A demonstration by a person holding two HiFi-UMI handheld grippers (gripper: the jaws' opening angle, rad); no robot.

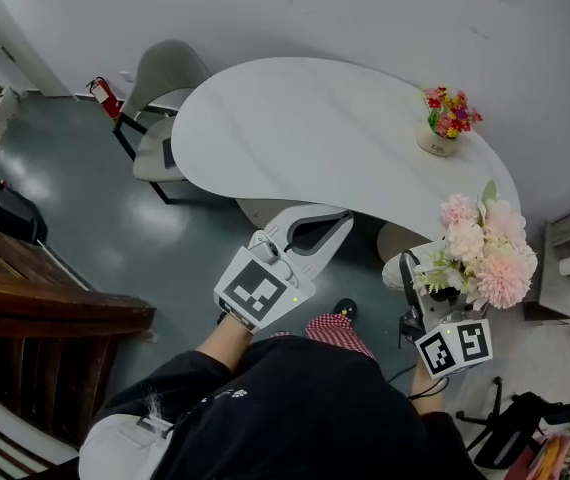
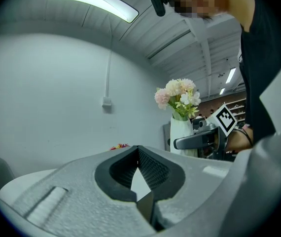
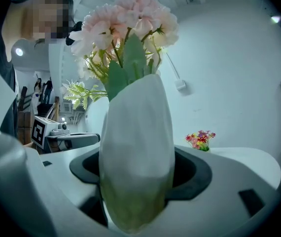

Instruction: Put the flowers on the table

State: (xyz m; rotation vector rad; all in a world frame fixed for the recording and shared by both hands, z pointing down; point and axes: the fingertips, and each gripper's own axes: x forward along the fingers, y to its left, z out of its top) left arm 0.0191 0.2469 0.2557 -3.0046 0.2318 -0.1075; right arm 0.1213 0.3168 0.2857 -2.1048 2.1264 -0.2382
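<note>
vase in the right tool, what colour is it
White; the vase shows best in the right gripper view.

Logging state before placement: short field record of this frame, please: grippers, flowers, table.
left gripper: shut, empty, in front of the table
right gripper: shut on the white vase of pink flowers, held beside the table's right end
table: white, holds a small flower pot near its far right edge
task: vase not yet on the table
</note>
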